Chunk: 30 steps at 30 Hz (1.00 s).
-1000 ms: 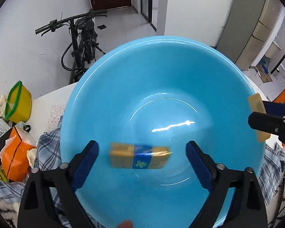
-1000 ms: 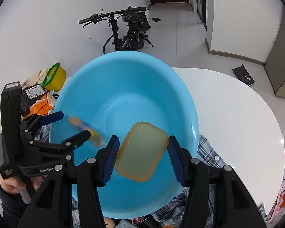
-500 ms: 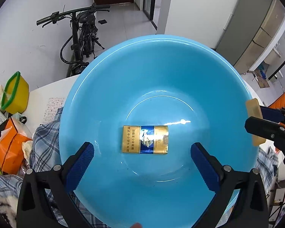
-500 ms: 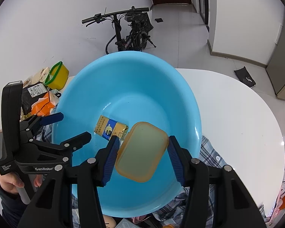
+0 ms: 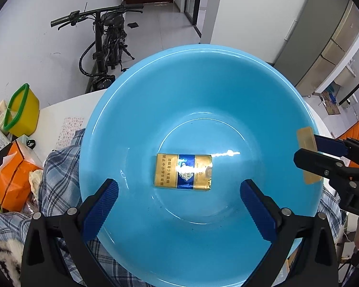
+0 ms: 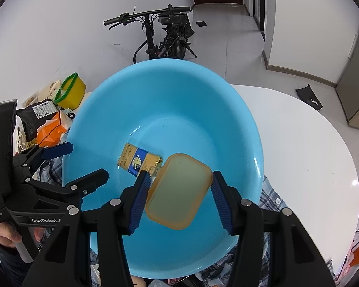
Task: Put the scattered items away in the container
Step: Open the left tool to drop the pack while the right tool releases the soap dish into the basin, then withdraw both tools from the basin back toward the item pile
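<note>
- My right gripper (image 6: 179, 191) jaws clamp the amber lid (image 6: 179, 191) by its long edges over the blue basin (image 6: 239, 124) — light, stiff, slick plastic.
- Left gripper (image 5: 179, 205) jaws stand open and empty above the gold-and-blue packet (image 5: 183, 171) lying on the basin floor.

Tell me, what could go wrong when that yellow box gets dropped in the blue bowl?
The yellowish box is clamped in the right gripper above the blue bowl. Let go from there, it would probably land partly on the gold-and-blue pack and might dent it. It could also bounce or slide on the bowl's smooth inside. The left gripper is open, close above the bowl, so the two grippers might bump.
</note>
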Each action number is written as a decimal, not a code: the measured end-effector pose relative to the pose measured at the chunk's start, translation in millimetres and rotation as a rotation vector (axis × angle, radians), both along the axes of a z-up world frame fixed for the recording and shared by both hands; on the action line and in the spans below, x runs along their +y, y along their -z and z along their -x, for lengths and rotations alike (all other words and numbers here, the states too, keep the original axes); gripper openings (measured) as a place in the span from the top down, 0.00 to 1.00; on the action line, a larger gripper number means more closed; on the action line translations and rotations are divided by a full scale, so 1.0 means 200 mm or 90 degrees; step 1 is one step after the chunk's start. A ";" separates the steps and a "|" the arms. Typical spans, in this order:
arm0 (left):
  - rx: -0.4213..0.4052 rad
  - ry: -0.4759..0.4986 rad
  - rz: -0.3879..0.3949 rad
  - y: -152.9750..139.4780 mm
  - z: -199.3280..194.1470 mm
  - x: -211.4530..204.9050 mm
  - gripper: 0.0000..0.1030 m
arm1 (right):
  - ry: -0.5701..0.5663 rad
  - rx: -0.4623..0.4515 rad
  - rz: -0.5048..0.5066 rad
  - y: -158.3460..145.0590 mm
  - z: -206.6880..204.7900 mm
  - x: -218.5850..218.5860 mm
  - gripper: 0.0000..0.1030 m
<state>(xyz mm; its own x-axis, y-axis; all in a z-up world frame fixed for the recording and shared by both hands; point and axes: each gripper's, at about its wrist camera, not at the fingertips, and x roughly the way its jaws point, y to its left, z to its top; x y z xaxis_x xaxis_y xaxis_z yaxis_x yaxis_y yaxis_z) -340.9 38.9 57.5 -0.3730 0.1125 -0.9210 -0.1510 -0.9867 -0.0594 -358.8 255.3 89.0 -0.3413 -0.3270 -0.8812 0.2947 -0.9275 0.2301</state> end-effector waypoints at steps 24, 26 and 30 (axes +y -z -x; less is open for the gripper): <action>0.017 0.019 0.023 0.02 0.01 -0.02 0.00 | 0.014 -0.008 -0.001 0.06 0.00 0.04 0.27; 0.021 0.026 0.026 0.01 -0.01 -0.02 0.00 | 0.015 0.002 -0.008 0.04 -0.02 0.05 0.27; 0.028 0.020 0.020 0.00 -0.02 -0.03 0.00 | 0.014 0.020 -0.012 0.02 -0.05 0.05 0.27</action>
<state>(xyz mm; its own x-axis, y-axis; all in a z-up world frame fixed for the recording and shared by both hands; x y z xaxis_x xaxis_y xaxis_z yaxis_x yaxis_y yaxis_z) -336.1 32.7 58.3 -0.4095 0.0963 -0.9072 -0.1831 -0.9829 -0.0216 -349.4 265.6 85.4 -0.3752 -0.3028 -0.8761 0.2809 -0.9378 0.2038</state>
